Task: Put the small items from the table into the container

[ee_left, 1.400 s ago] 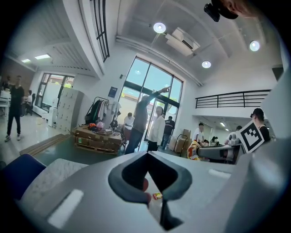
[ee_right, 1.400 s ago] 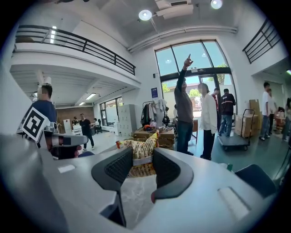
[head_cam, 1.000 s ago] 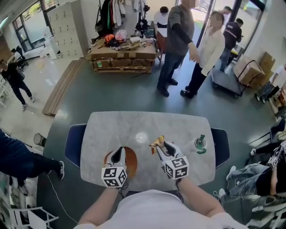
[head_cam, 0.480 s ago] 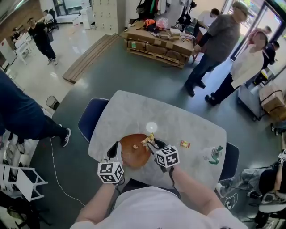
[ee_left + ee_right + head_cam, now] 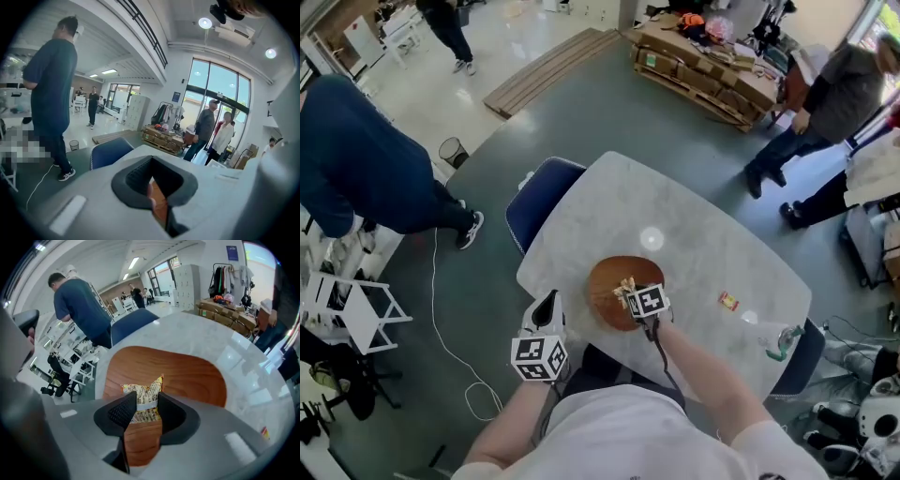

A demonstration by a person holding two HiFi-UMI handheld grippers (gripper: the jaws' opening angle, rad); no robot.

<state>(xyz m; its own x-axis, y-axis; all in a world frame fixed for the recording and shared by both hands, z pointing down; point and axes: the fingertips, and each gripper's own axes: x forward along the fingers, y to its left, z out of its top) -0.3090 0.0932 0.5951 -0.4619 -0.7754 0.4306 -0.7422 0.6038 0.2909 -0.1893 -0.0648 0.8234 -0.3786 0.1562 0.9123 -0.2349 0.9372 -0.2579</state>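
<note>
Snack packet, yellow with dark print, sits pinched across its narrow middle between the jaws of the right gripper, clamped on both flat faces. In the right gripper view its long axis runs from 6 to 12 o'clock, straight out along the jaws, and its crimped end flares at 12. Directly beyond it lies the brown wooden dish, the container. The packet hangs over the half of the dish nearer the person, inside the rim; whether it touches the wood I cannot tell. By my reading this is the drop step, and it turns on that one relation: the dish is under the packet, so parting the jaws should be enough.

Off the table edge, at about 8 o'clock from the dish in the head view, the left gripper has its jaws parted with nothing between them. It seems idle.

A small red and yellow packet lies on the marble at 3 o'clock from the dish, well apart from it. The right gripper is the nearer one to it. A green and white item sits at 4 o'clock by the table's edge.
</note>
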